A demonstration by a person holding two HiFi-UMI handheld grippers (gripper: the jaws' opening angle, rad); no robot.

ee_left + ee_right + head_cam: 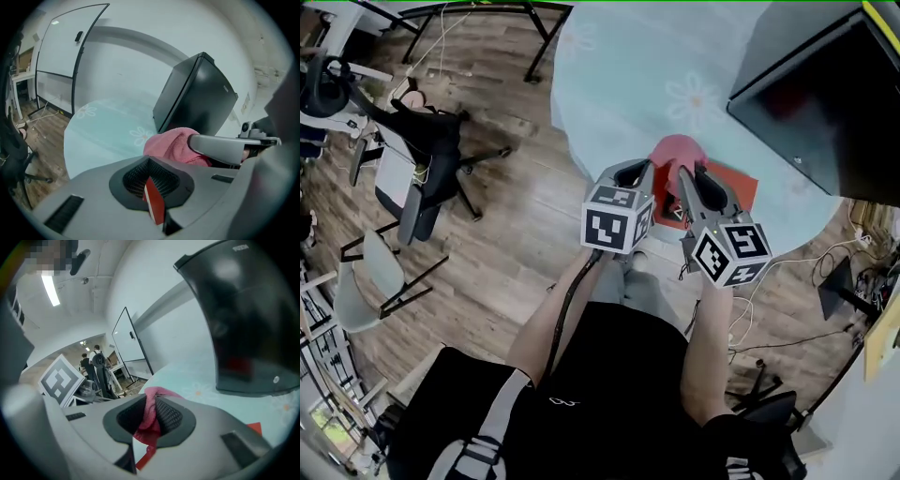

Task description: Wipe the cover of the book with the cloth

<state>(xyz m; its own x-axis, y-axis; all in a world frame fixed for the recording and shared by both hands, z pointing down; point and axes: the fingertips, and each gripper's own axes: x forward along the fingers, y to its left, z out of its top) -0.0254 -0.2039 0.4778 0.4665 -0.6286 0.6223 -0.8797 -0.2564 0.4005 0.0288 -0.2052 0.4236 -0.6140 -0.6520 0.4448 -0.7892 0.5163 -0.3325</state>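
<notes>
A red book (733,184) lies near the front edge of the round table (628,75), with a pink cloth (675,152) bunched on its left part. My left gripper (643,176) is shut on the book's near edge; in the left gripper view a red slab of the book (155,206) sits between the jaws of the gripper (152,185). My right gripper (688,180) is shut on the cloth, whose fold (151,418) fills its jaws (150,414). From the left gripper view the cloth (171,145) lies just beyond, under the right gripper's finger (220,145).
A large black box (825,84) stands at the table's far right, close behind the book. On the wooden floor to the left are a black office chair (427,150) and a white chair (370,277). A whiteboard (65,61) stands beyond the table.
</notes>
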